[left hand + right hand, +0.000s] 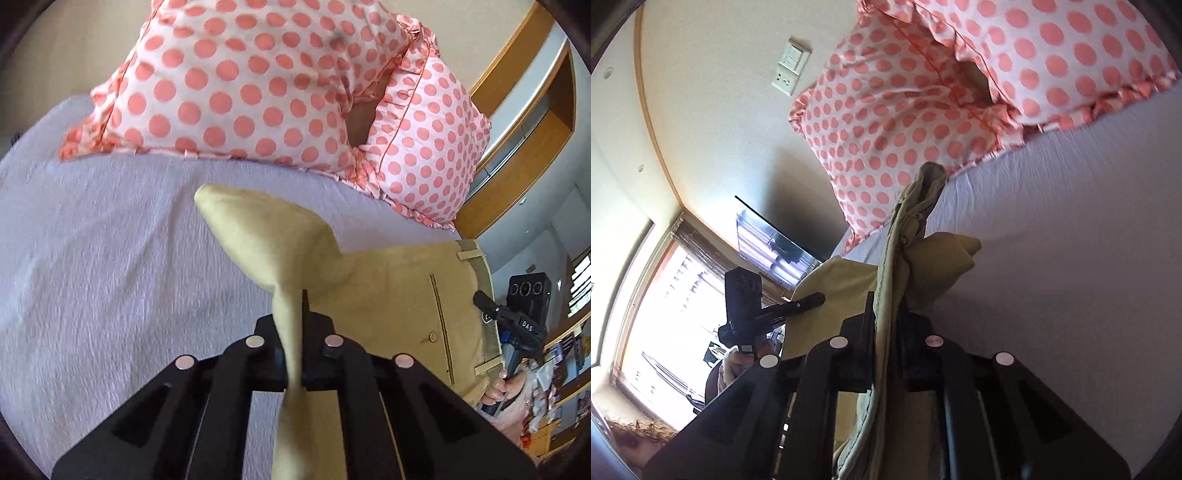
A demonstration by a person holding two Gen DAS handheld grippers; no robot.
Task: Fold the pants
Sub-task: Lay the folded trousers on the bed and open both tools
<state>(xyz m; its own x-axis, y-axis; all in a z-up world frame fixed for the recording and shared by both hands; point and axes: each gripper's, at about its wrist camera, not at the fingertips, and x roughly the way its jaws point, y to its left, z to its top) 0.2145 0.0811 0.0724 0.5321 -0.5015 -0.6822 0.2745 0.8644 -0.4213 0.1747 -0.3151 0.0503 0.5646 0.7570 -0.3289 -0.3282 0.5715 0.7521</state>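
Khaki pants (402, 295) hang lifted above a lilac bed sheet (110, 258). My left gripper (293, 317) is shut on a bunched fold of the pants, which fans out ahead of the fingers. The waistband, belt loops and a buttoned back pocket show to the right, where the right gripper (484, 301) holds the waistband edge. In the right wrist view my right gripper (888, 310) is shut on the thick waistband (916, 206), which stands up past the fingertips. The left gripper (812, 300) shows at the left, on the pants (831, 295).
Two pink polka-dot pillows (240, 85) lie at the head of the bed, close beyond the pants; they also show in the right wrist view (923, 110). A wooden shelf unit (532, 122) stands right. A wall socket (790, 66), TV (772, 236) and bright window (665, 314) are behind.
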